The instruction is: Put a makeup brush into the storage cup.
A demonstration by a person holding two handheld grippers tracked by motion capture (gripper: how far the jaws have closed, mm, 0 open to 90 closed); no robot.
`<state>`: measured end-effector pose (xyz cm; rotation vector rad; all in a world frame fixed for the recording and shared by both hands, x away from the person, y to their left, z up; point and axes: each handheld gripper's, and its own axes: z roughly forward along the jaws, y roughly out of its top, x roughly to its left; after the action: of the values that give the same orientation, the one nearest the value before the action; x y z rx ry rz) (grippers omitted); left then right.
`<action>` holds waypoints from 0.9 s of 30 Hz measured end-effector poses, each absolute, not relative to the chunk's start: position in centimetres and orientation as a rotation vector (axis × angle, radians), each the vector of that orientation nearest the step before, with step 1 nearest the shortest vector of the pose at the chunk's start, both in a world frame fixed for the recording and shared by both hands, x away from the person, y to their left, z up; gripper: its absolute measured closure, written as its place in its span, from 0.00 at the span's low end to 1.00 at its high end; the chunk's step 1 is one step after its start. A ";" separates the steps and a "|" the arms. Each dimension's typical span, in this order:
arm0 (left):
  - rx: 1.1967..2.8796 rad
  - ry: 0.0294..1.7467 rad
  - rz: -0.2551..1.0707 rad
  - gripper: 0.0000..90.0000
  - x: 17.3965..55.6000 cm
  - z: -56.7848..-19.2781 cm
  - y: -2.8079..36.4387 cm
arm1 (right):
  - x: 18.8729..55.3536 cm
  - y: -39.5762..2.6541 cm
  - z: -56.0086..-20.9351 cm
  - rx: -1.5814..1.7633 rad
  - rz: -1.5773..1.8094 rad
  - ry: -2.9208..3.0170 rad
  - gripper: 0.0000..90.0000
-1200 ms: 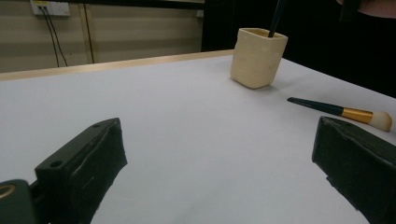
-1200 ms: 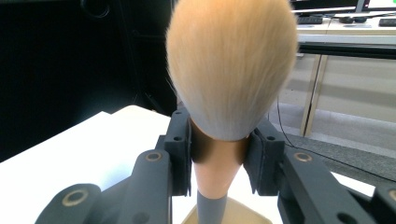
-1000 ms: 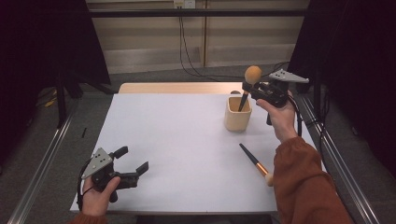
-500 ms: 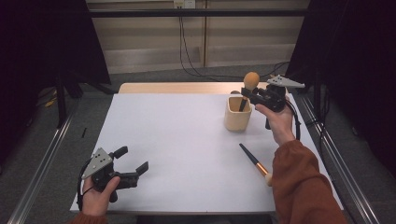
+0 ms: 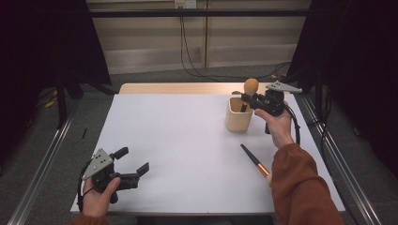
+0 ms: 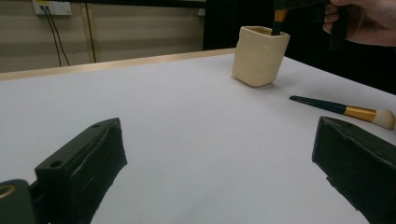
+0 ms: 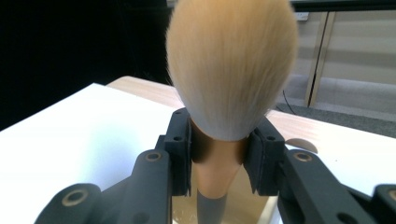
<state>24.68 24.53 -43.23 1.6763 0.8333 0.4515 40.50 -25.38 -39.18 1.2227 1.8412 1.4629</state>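
Right tool [image 5: 249, 99] is clamped on a large makeup brush [image 5: 250, 87] just under its tan bristle head, holding it upright with the dark handle dipping into the cream cup [image 5: 239, 115] at the far right of the white desk [image 5: 187, 140]. In the right gripper view both jaws press against the brush's ferrule. Left tool [image 5: 133, 164], gripped by the left hand [image 5: 98, 199] near the desk's front left corner, has its jaws spread wide with nothing between them. A second, slimmer brush [image 5: 256, 161] with a gold ferrule lies flat on the desk, in front of the cup and apart from it.
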 end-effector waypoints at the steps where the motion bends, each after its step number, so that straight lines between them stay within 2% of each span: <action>1: 1.677 0.833 0.451 0.03 24.7 -43.2 24.5 | 40.5 -25.3 -39.4 1.224 1.459 1.850 0.74; 16: 1.679 0.833 0.455 0.03 24.7 -43.3 24.5 | 40.7 -25.4 -41.0 1.275 1.447 1.865 0.72; 20: 1.686 0.830 0.452 0.03 24.7 -43.3 24.6 | 40.6 -25.7 -41.0 1.313 1.457 1.821 0.58; 22: 1.681 0.829 0.450 0.03 24.7 -43.3 24.5 | 40.6 -25.7 -40.9 1.327 1.431 1.806 0.45; 27: 1.679 0.830 0.453 0.03 24.7 -43.3 24.5 | 40.4 -25.9 -41.0 1.331 1.424 1.798 0.29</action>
<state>24.71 24.53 -43.28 1.6793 0.8305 0.4530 40.38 -25.88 -41.00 1.3312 1.7982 1.4240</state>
